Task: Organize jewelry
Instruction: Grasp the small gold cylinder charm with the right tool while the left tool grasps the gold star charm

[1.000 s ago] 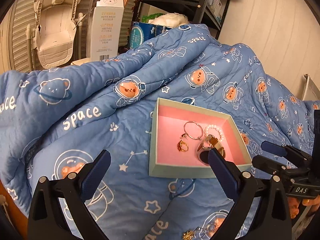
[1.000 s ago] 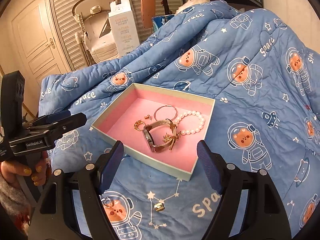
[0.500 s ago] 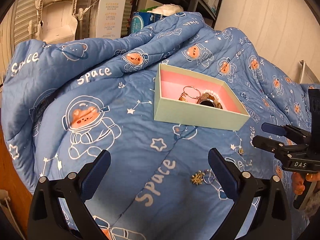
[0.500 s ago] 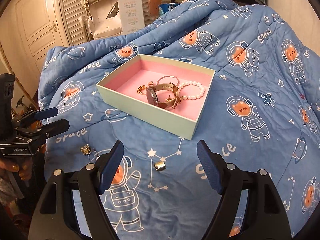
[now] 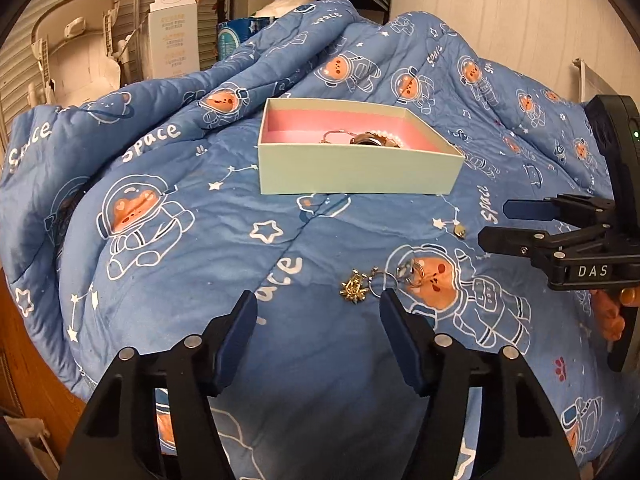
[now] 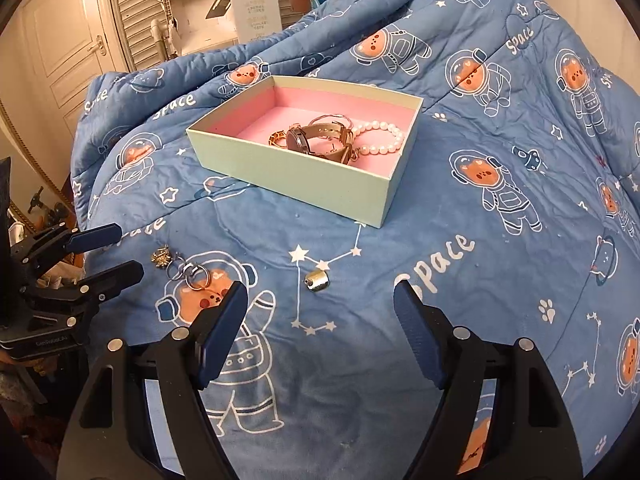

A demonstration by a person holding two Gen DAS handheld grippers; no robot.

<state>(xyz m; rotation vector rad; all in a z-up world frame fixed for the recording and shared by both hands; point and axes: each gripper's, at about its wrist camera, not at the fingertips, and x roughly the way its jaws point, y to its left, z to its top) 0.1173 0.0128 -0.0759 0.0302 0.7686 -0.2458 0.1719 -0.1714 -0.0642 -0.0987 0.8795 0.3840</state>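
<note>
From the left wrist, I saw my left gripper [image 5: 316,312] angled down over the quilt [image 5: 168,280], jaws just narrowed but holding nothing. The gold star charm [image 5: 354,290] and rings [image 5: 404,276] lay at its one o'clock; the box [image 5: 356,172] sat at twelve, its wall hiding most of the contents. From the right wrist, my right gripper [image 6: 320,304] hung empty, jaws apart, a small metal bead [image 6: 316,281] at twelve. The box's pink floor held a watch [image 6: 316,142] and pearl bracelet [image 6: 378,138].
</note>
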